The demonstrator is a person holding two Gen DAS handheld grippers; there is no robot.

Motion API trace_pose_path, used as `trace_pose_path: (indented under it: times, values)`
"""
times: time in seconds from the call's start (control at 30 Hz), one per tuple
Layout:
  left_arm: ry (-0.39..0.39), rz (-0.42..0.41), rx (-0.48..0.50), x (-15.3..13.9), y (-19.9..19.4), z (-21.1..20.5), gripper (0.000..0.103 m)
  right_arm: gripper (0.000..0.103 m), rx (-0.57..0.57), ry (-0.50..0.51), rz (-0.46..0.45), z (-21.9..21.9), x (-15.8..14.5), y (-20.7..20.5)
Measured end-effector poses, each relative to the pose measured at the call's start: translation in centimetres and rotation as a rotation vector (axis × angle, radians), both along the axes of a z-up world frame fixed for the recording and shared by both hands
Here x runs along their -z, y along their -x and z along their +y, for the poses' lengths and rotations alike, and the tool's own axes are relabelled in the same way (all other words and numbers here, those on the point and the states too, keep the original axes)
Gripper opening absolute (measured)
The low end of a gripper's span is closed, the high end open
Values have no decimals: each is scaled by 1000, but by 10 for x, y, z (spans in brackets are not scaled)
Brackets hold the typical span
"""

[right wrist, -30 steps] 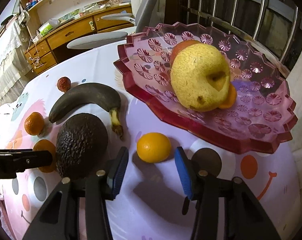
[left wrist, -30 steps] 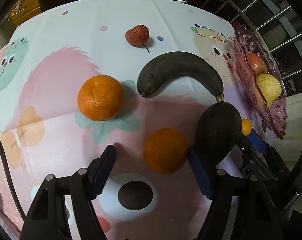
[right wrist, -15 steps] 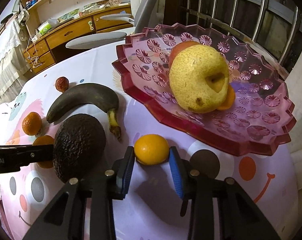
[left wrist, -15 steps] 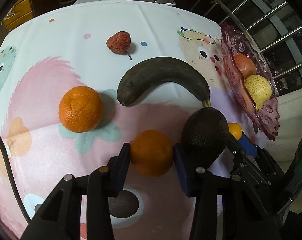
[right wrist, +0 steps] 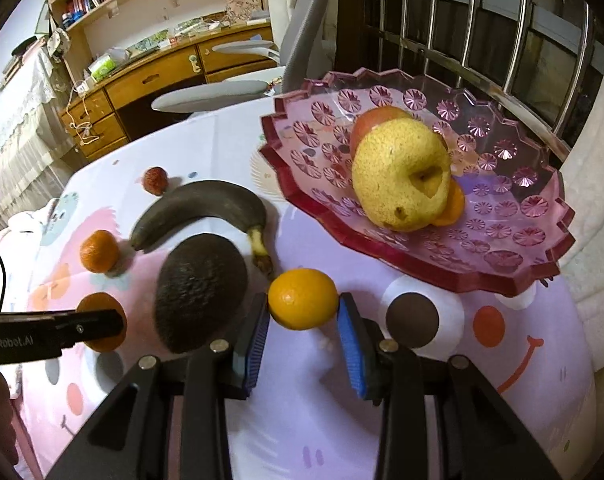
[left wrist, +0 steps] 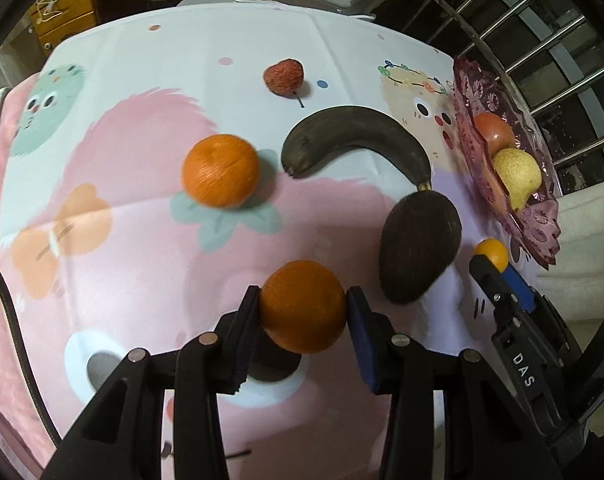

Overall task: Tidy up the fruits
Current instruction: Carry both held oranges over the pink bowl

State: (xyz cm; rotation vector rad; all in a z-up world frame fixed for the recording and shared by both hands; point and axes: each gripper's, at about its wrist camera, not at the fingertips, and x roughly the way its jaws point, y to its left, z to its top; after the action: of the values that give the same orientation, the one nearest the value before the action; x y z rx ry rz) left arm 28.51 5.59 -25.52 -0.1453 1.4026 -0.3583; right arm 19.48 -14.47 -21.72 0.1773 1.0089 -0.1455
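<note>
Gripping an orange (left wrist: 303, 306) between my left gripper (left wrist: 304, 312) pads, I see it low in the centre of the left wrist view, squeezed on both sides and casting a dark shadow on the tablecloth (left wrist: 142, 240) beneath. A second orange (left wrist: 220, 171) sits left of centre, slightly blurred. A blackened banana (left wrist: 358, 140) curves across the upper middle, and a small red fruit (left wrist: 283, 77) with a thin stem lies above it. A dark avocado (left wrist: 420, 246) rests right of centre, touching the banana's stem end. At the right edge a pink glass dish (left wrist: 468, 92) carries a yellow pear (left wrist: 517, 176) and a reddish fruit (left wrist: 494, 132). My right gripper (left wrist: 498, 268) reaches in from the lower right, closed on a small yellow-orange citrus (left wrist: 492, 252).

Across in the right wrist view, my right gripper (right wrist: 303, 312) clamps the small citrus (right wrist: 303, 298) at centre, both blue pads pressed against it. The avocado (right wrist: 201, 292) lies just left of it, with the banana (right wrist: 206, 210) behind and the red fruit (right wrist: 155, 179) further up. The pink dish (right wrist: 502, 264) fills the upper right, holding the pear (right wrist: 402, 174) with the reddish fruit (right wrist: 376, 118) behind it and an orange piece (right wrist: 454, 206) tucked at its right. At the left edge my left gripper (right wrist: 114, 322) shows side-on over its orange (right wrist: 102, 304), and the second orange (right wrist: 99, 251) sits above that.
</note>
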Motion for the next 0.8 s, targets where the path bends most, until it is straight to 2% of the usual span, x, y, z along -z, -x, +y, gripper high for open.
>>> trace_pose_path:
  times: [0.37,0.8]
  values:
    - [16,-60,20,-42,46,13,41,35,5,8,-70,5,-38,32]
    - [54,-119,88,-87,79,-27,41,35,27,14,-104,-30,-69,56]
